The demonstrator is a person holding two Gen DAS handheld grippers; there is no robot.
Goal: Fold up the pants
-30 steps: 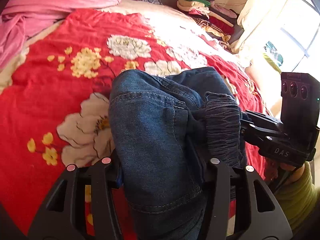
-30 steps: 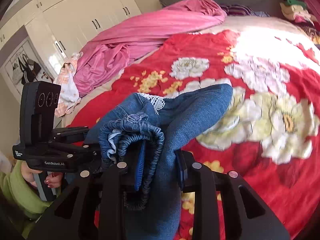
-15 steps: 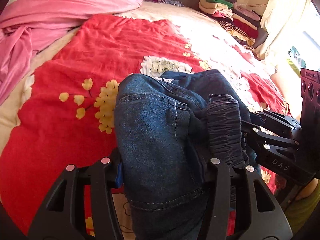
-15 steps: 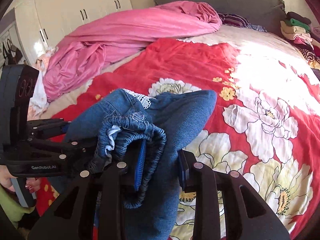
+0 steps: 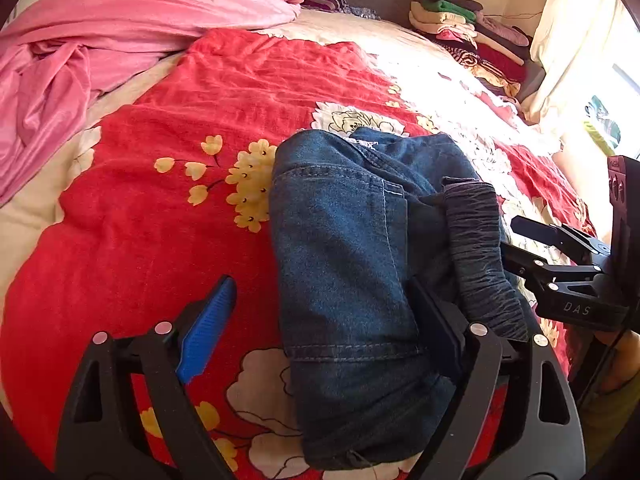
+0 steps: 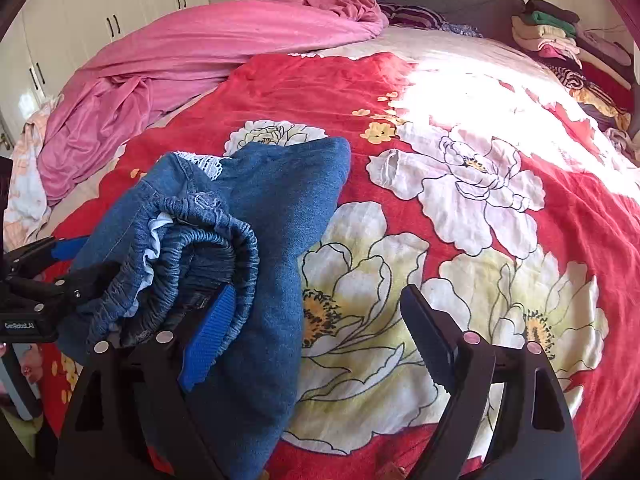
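Left wrist view shows the bed (image 5: 168,248) under its red flowered cover, then the folded blue pants (image 5: 352,272) lying between the left gripper (image 5: 324,312) fingers, just opened and released, while the right gripper (image 6: 316,320) fingers, also just spread, clamp nothing, pants against their left finger.

Right wrist view: folded jeans (image 6: 276,216) on a red floral bedspread (image 6: 500,264).
The right gripper (image 6: 316,344) has just been opening; its jaws stand wide, the blue pad (image 6: 208,344) against the elastic waistband (image 6: 208,248), the other finger apart over the bedspread. The left gripper (image 6: 52,264) enters at left. A pink sheet (image 6: 208,40) lies behind.
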